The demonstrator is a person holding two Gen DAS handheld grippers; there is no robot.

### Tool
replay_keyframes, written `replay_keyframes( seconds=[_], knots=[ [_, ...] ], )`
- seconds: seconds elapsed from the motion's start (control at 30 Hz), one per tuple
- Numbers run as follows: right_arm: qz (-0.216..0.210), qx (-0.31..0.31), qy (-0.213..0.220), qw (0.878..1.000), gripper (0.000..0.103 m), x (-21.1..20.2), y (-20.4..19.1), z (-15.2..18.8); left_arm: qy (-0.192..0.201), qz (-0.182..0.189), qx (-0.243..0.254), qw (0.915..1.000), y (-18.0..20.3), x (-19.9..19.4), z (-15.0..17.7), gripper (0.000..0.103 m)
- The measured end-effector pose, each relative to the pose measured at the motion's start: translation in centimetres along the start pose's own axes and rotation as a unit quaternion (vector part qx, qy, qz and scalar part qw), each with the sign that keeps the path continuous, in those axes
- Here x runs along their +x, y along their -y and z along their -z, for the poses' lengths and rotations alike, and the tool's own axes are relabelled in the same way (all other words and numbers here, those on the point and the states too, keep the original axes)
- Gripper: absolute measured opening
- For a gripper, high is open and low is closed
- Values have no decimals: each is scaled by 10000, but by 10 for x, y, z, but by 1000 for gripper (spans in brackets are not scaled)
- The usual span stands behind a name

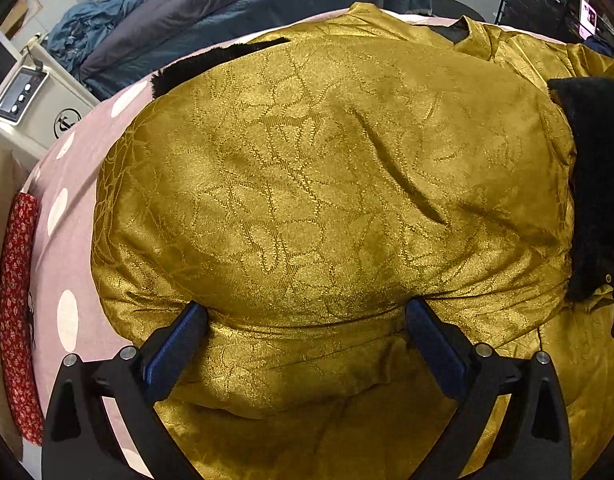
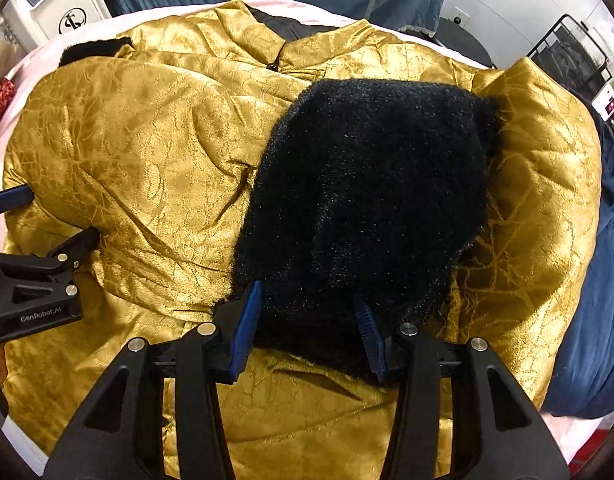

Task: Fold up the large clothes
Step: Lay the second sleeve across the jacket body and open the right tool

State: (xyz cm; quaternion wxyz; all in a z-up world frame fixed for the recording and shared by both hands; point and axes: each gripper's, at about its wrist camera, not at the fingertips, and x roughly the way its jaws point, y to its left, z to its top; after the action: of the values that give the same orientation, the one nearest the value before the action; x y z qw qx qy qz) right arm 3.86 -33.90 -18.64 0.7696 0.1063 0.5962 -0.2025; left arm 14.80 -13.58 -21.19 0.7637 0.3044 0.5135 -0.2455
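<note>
The gold coat [image 1: 327,184] lies spread on the pink dotted bed [image 1: 67,184], collar at the far side, one padded panel folded over. The left claw [image 1: 307,320] stands released, fingers wide against the panel's near edge, probably pressing it flat. The right claw [image 2: 307,320] straddles the black fleece lining [image 2: 367,192] turned up on the right; whether it grips, I cannot tell.
</note>
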Motion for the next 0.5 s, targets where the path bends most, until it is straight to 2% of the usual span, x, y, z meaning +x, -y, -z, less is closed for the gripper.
replay_keyframes(
  seconds=[0.2, 0.3, 0.4, 0.5],
  knots=[
    [139, 56, -71, 9999, 49, 2, -4, -1, 67, -203, 102, 9997, 9, -4, 7, 98],
    [113, 92, -158, 9998, 49, 1, -3, -5, -48, -96, 95, 9999, 7, -11, 4, 98],
    [-64, 179, -268, 9995, 49, -5, 3, -14, 27, 110, -40, 9999, 0, -33, 0, 97],
    [-516, 497, 112, 9974, 49, -31, 14, -9, 303, 370, -67, 9988, -16, -57, 13, 97]
  ],
)
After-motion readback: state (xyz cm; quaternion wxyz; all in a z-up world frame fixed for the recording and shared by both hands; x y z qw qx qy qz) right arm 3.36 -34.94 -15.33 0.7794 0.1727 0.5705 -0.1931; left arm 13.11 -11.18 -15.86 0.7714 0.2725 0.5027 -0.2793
